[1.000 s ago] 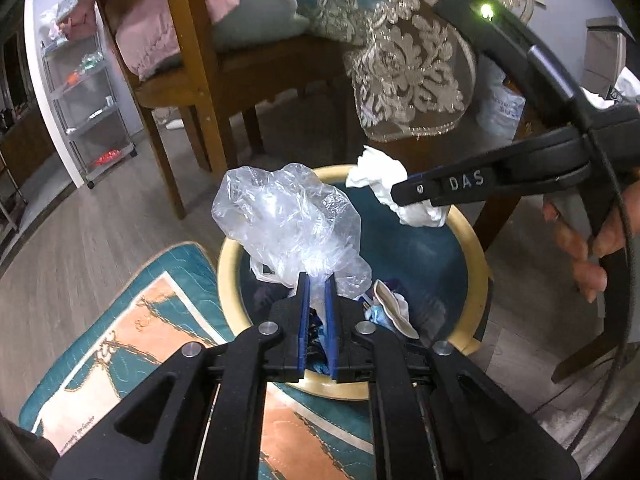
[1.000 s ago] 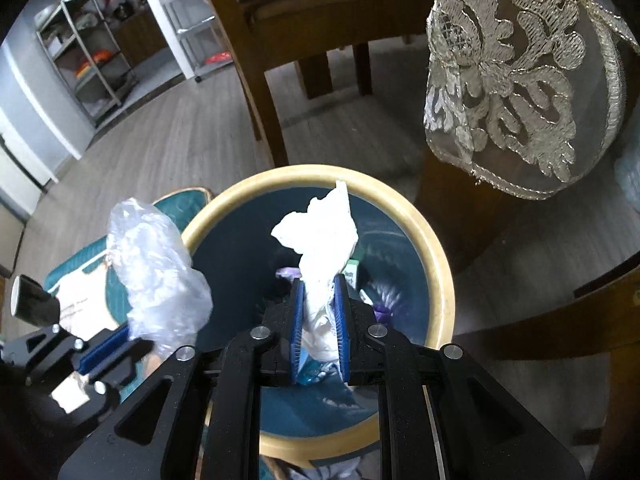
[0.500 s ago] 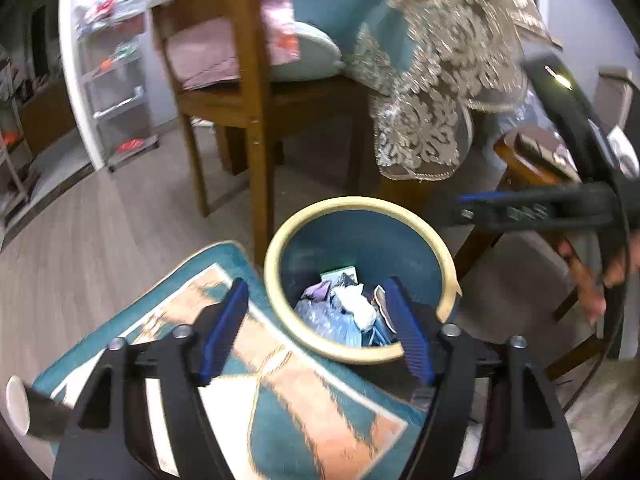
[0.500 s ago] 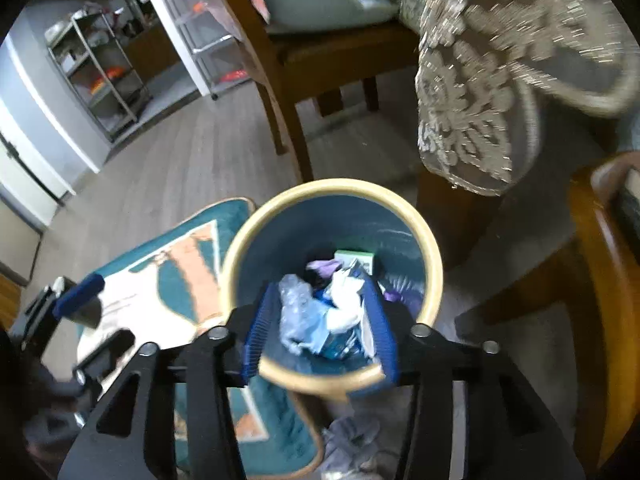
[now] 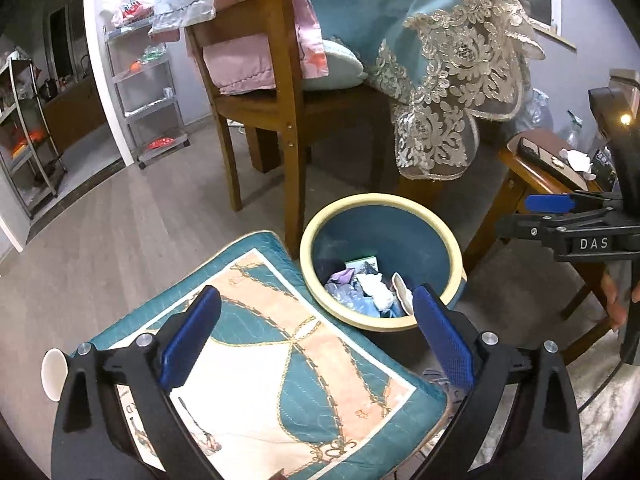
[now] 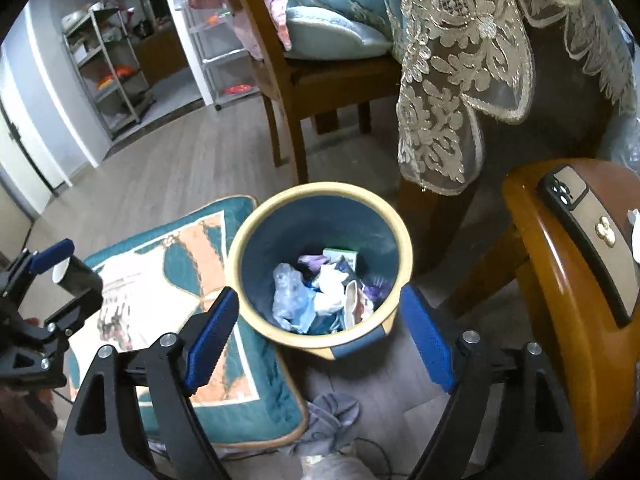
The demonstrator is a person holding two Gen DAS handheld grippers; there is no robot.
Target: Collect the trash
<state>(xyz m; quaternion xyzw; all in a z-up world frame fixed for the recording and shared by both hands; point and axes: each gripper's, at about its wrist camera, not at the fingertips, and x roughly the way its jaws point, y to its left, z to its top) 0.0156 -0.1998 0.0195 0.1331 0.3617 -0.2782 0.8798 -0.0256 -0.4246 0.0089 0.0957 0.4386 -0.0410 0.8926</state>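
Note:
A blue trash bin with a cream rim stands on the floor and holds several pieces of trash: a clear plastic bag, white crumpled tissue and a small box. My left gripper is open and empty, raised above the cushion and near the bin. My right gripper is open and empty above the bin's near rim. The right gripper also shows at the right of the left wrist view.
A teal and peach cushion lies left of the bin. A wooden chair and a lace tablecloth stand behind. A wooden stool with a phone is to the right. A grey cloth lies on the floor. A white cup sits at far left.
Both grippers opened and let go: the plastic bag and the tissue dropped into the bin. Both grippers then rose and pulled back from it.

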